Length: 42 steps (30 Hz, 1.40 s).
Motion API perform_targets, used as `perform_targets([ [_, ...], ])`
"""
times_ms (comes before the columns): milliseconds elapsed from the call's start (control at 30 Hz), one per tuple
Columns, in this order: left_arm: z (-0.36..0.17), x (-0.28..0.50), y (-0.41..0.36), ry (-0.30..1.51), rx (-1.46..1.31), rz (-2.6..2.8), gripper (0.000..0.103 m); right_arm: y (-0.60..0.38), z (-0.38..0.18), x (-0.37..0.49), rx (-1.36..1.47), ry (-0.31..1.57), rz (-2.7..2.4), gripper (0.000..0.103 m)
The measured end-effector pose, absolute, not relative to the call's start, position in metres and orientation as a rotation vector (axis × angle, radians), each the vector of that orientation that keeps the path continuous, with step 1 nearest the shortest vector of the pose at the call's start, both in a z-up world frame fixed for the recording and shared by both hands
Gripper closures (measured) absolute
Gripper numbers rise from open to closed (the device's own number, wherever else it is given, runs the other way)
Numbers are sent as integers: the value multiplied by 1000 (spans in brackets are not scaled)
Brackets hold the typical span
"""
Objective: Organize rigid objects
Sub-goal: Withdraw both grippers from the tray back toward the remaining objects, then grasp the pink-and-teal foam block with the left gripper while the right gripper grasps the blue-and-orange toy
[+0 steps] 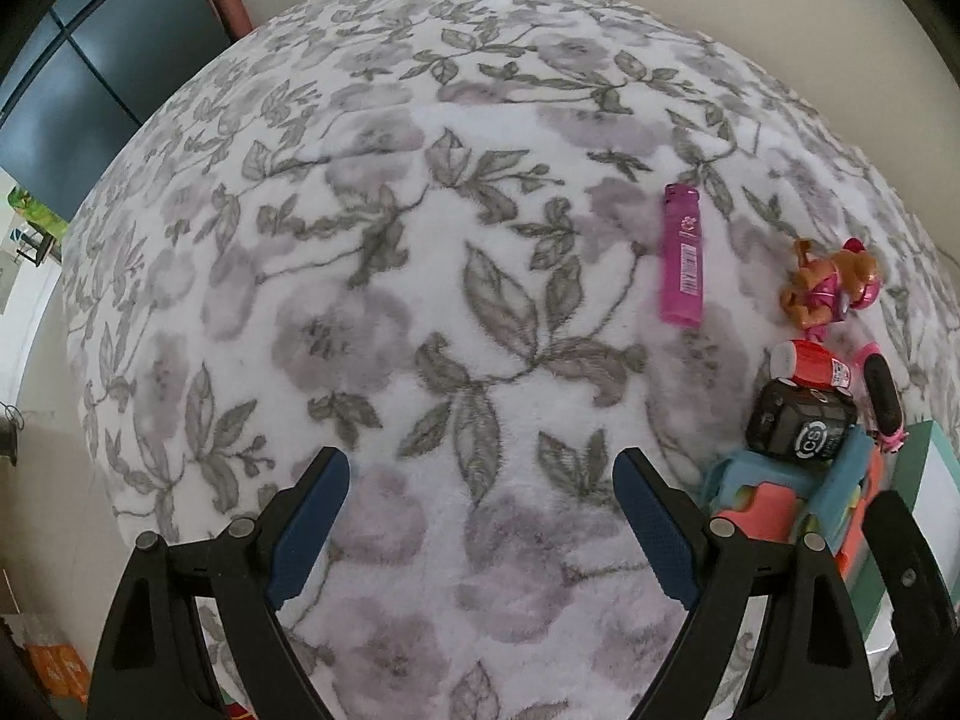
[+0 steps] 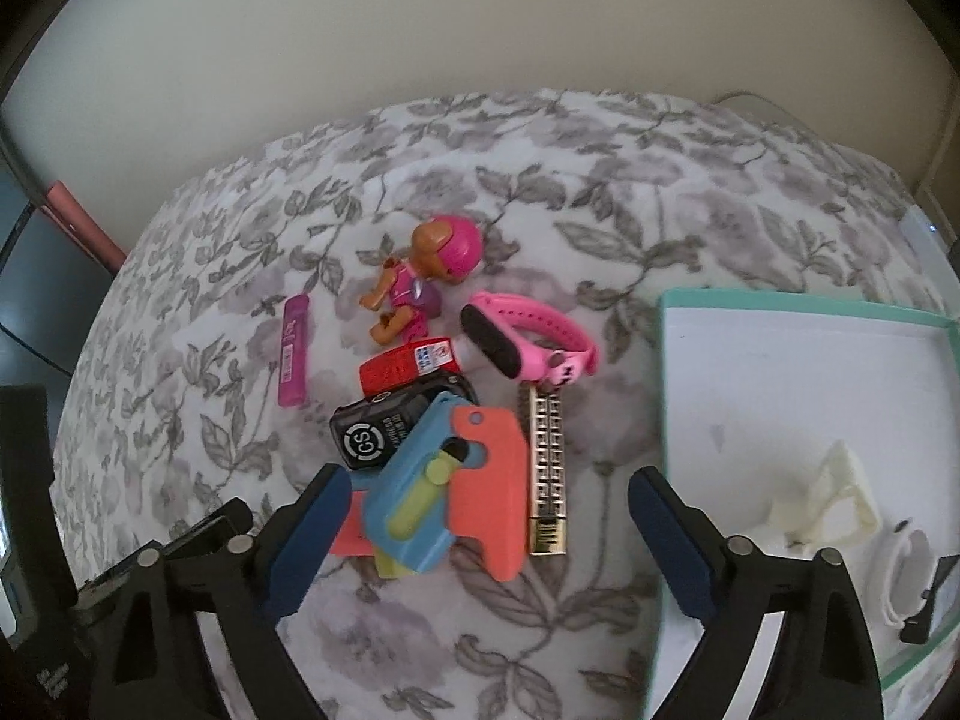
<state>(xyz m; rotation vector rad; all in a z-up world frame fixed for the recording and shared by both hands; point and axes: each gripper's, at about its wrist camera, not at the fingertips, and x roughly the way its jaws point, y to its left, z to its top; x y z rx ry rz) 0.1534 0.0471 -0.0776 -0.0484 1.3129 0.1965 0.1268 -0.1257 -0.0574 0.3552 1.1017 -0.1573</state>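
Observation:
On a floral blanket point(image 2: 600, 228) lies a heap of small things: an orange and blue toy point(image 2: 444, 492), a gold ribbed tube point(image 2: 546, 480), a black box marked CS point(image 2: 384, 432), a red container point(image 2: 408, 369), a pink watch band point(image 2: 528, 336), a toy figure in a pink helmet point(image 2: 426, 276) and a magenta lighter point(image 2: 294, 354). My right gripper point(image 2: 489, 483) hangs open just above the orange and blue toy, its pads clear of it. My left gripper point(image 1: 480, 462) is open over bare blanket, left of the lighter point(image 1: 681, 258) and the black box point(image 1: 801, 426).
A white tray with a teal rim point(image 2: 780, 306) sits to the right of the heap and holds a cream plastic piece point(image 2: 840, 498) and a white band point(image 2: 906, 576). A cream wall runs behind the blanket. A dark cabinet point(image 1: 90, 90) stands far left.

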Motion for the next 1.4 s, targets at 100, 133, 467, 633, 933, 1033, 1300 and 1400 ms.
perform_targets([
  [100, -79, 155, 47, 1310, -42, 192, 13, -119, -63, 133, 355, 1121, -138, 17],
  [133, -79, 155, 47, 1308, -41, 191, 13, -118, -65, 134, 356, 1127, -132, 17],
  [467, -78, 151, 40, 1307, -26, 183, 13, -117, -78, 135, 384, 1163, -134, 25],
  [633, -78, 149, 35, 1312, -18, 166, 13, -120, -76, 133, 386, 1167, -130, 32],
  [933, -77, 144, 19, 1313, -5, 113, 13, -142, -78, 124, 442, 1197, -165, 33],
  [1033, -76, 143, 12, 1306, -1, 86, 13, -146, -77, 121, 460, 1202, -168, 33],
  [1300, -76, 143, 0, 1292, 20, 26, 13, -158, -63, 113, 488, 1179, -175, 34],
  [1400, -73, 139, -3, 1281, 25, 26, 13, -166, -56, 109, 512, 1164, -175, 34],
])
